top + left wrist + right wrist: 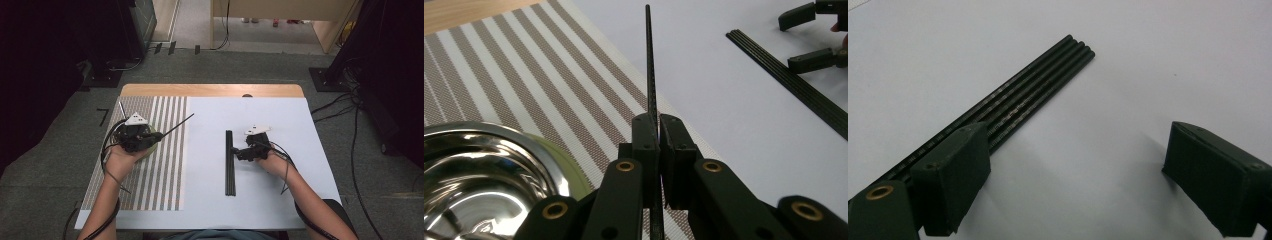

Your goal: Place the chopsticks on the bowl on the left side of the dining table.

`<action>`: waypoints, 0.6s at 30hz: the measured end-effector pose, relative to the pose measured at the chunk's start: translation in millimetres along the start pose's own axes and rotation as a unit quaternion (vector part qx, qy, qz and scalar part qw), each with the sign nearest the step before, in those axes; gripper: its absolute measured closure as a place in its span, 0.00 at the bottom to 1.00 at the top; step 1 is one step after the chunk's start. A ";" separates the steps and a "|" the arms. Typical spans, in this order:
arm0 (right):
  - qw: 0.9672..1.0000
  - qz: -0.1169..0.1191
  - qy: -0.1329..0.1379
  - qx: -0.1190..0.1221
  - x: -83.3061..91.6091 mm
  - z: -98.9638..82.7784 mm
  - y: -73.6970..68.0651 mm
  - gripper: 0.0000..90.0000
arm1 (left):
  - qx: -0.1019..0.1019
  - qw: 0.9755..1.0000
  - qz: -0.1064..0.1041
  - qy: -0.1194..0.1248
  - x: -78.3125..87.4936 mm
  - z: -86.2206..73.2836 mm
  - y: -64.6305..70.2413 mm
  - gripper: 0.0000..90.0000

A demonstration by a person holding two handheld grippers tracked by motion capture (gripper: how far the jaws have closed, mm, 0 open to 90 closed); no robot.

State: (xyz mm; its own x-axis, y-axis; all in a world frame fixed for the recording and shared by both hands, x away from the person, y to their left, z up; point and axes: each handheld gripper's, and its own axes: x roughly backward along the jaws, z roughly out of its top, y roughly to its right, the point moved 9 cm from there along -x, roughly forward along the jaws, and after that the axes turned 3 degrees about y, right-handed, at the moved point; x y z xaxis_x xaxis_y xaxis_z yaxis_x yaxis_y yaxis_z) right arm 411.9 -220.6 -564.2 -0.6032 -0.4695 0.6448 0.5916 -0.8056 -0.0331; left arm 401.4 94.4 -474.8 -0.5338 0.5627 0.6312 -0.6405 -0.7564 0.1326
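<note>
My left gripper (159, 135) (658, 127) is shut on one thin black rod (177, 124) (650, 65), which sticks out ahead of the jaws over the striped placemat (167, 165) (524, 75). A shiny steel bowl (479, 170) (150, 151) sits just below and beside that gripper. Several more black rods (230, 162) (1033, 85) (794, 82) lie side by side on the white sheet (260, 195). My right gripper (236, 152) (1075, 140) (796, 37) stands open next to them, one jaw close to the row and nothing between the pads.
The wooden table edge (210, 90) runs along the far side. Dark equipment stands and cables (350, 100) lie on the grey floor around the table.
</note>
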 end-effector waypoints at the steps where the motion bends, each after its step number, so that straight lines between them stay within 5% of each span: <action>1: 1.000 0.000 0.000 0.000 0.0 0.0 0.0 0.12 | 0.002 1.000 0.001 0.001 0.8 -0.4 -1.2 0.97; 18: 1.000 0.000 0.000 0.000 0.0 0.0 -0.1 0.12 | 0.015 1.000 0.018 0.005 12.9 -8.0 -21.1 0.97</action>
State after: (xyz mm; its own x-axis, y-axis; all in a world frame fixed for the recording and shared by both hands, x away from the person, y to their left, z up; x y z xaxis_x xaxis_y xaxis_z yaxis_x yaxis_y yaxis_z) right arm 411.8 -220.5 -564.2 -0.6033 -0.4696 0.6446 0.5913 -0.8057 -0.0336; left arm 403.7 120.3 -475.5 -0.5613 0.5378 0.6291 -0.6037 -0.7860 0.1333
